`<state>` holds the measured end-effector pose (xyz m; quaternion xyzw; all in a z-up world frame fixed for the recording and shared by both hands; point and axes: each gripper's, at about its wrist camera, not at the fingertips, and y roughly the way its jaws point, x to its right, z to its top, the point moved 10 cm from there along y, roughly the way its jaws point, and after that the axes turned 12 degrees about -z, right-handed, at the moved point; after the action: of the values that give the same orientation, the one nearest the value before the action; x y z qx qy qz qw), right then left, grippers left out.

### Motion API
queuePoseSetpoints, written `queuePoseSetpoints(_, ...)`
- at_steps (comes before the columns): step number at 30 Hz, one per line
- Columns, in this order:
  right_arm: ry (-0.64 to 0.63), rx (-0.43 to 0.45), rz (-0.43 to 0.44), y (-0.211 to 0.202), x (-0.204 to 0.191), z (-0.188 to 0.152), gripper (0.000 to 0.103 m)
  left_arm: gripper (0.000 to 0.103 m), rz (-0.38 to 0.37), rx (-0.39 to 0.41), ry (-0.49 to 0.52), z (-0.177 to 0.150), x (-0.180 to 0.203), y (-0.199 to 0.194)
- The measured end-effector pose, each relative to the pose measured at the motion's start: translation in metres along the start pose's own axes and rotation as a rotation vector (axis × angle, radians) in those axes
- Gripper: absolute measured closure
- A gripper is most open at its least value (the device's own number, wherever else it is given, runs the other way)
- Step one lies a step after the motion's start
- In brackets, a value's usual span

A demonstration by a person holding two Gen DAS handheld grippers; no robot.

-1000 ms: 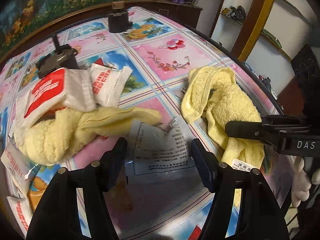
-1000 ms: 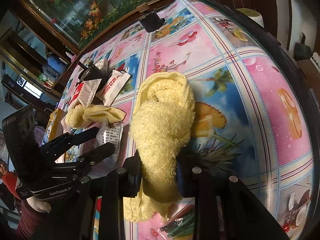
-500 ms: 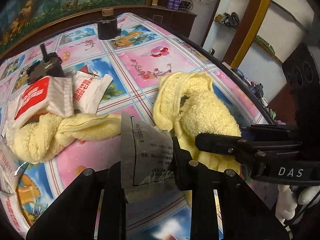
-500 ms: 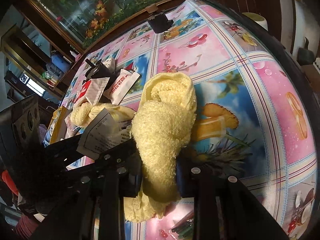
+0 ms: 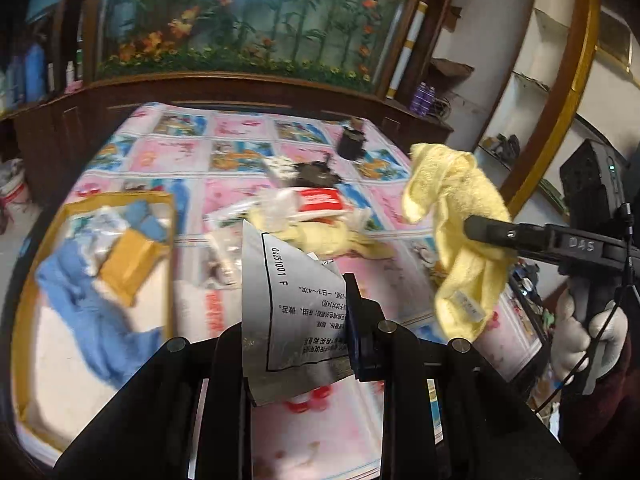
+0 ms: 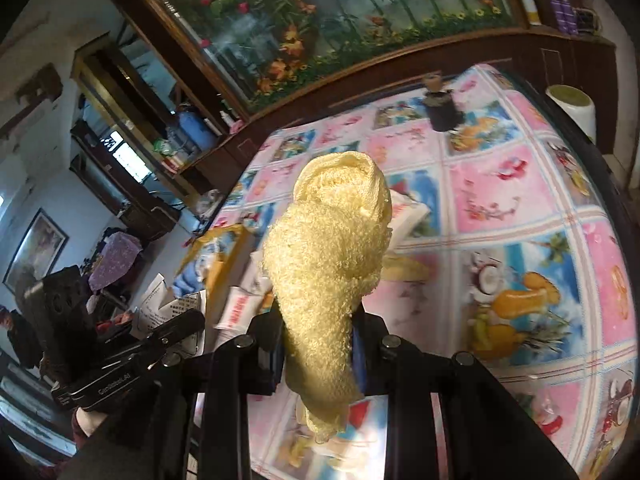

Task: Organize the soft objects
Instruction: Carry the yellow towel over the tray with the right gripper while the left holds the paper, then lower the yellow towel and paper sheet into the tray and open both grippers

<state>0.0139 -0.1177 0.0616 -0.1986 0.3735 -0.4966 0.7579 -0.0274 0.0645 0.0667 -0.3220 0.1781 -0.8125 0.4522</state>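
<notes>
My left gripper (image 5: 296, 344) is shut on a flat silvery printed packet (image 5: 288, 304), held up above the table. My right gripper (image 6: 318, 356) is shut on a yellow towel (image 6: 328, 248) that hangs in the air; the same yellow towel (image 5: 456, 224) shows at the right of the left wrist view, clamped in the right gripper (image 5: 492, 236). A second yellow towel (image 5: 320, 236) lies on the patterned tablecloth (image 5: 240, 148) among white and red packets (image 5: 320, 200). At the left stands a yellow-rimmed box (image 5: 120, 200) holding a blue cloth (image 5: 80, 292).
A dark jar (image 6: 440, 108) stands at the far side of the table. A small black device (image 5: 316, 172) lies beyond the packets. A gloved hand (image 5: 588, 332) holds the right gripper's handle. Shelves and a wooden cabinet ring the table. More packets (image 6: 240, 308) lie near the box.
The left gripper closed on the silvery packet and lifted it off the table, swinging left toward the box. The right gripper raised the yellow towel clear of the tablecloth.
</notes>
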Motion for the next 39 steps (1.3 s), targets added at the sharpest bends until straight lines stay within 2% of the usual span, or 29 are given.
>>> queuePoseSetpoints(4, -0.065, -0.039, 0.124, 0.010, -0.069, 0.001, 0.077, 0.081, 0.166, 0.002, -0.074, -0.015, -0.076, -0.046)
queuePoseSetpoints(8, -0.113, -0.103, 0.201, 0.037, -0.128, -0.009, 0.077, 0.081, 0.271, -0.044, -0.158, -0.044, -0.140, -0.058)
queuePoseSetpoints(12, -0.154, -0.194, 0.249, 0.080, -0.178, -0.028, 0.077, 0.081, 0.374, -0.216, -0.206, -0.086, -0.188, -0.035)
queuePoseSetpoints(13, -0.162, -0.220, 0.250, 0.092, -0.188, -0.034, 0.077, 0.076, 0.403, -0.272, -0.222, -0.099, -0.200, -0.028)
queuePoseSetpoints(14, -0.175, -0.245, 0.247, 0.103, -0.197, -0.041, 0.077, 0.073, 0.410, -0.285, -0.233, -0.105, -0.206, -0.026)
queuePoseSetpoints(18, -0.223, -0.369, 0.237, 0.149, -0.228, -0.076, 0.077, 0.071, 0.341, -0.192, -0.286, -0.094, -0.199, -0.042)
queuePoseSetpoints(22, -0.282, -0.508, 0.224, 0.186, -0.245, -0.111, 0.077, 0.071, 0.354, -0.101, -0.268, -0.078, -0.187, -0.070)
queuePoseSetpoints(25, -0.325, -0.551, 0.159, 0.208, -0.248, -0.124, 0.077, 0.071, 0.352, -0.023, -0.261, -0.068, -0.182, -0.089)
queuePoseSetpoints(27, -0.370, -0.510, 0.091, 0.220, -0.249, -0.119, 0.077, 0.071, 0.326, 0.023, -0.267, -0.065, -0.178, -0.098)
queuePoseSetpoints(30, -0.483, -0.400, -0.045, 0.233, -0.250, -0.109, 0.077, 0.071, 0.301, 0.064, -0.282, -0.060, -0.177, -0.106)
queuePoseSetpoints(33, -0.546, -0.357, -0.113, 0.243, -0.249, -0.112, 0.071, 0.071, 0.272, 0.093, -0.295, -0.057, -0.176, -0.111)
queuePoseSetpoints(37, -0.467, -0.338, -0.014, 0.222, -0.250, -0.106, 0.069, 0.071, 0.236, 0.125, -0.284, -0.051, -0.167, -0.118)
queuePoseSetpoints(38, -0.436, -0.329, 0.022, 0.214, -0.248, -0.100, 0.068, 0.070, 0.228, 0.128, -0.282, -0.049, -0.164, -0.118)
queuePoseSetpoints(39, -0.406, -0.315, 0.058, 0.205, -0.246, -0.092, 0.064, 0.064, 0.219, 0.132, -0.275, -0.047, -0.160, -0.117)
